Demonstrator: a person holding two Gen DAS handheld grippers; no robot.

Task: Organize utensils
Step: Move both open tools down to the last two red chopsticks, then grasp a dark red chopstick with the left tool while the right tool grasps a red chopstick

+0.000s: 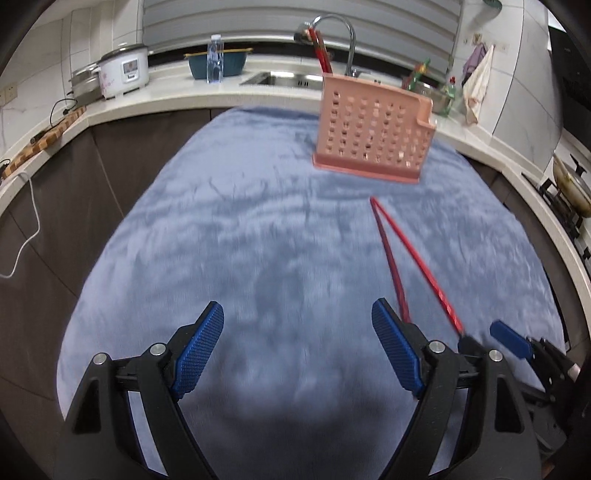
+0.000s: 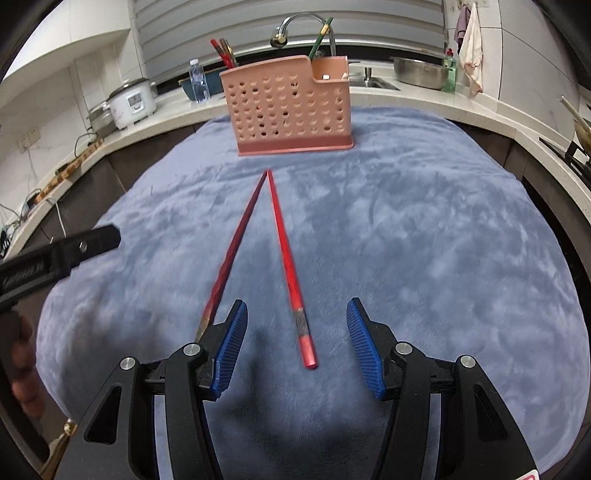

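Right gripper open over the near end of one red chopstick on the blue-clothed tabletop, left gripper open and empty: pinch that thick end squarely before lifting toward the pink holder.

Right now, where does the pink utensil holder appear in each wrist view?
Left wrist: pink utensil holder upper right of centre, on the blue cloth, tilted.
Right wrist: top centre, beyond the red chopsticks.
Shared landmark: the curved faucet behind it.
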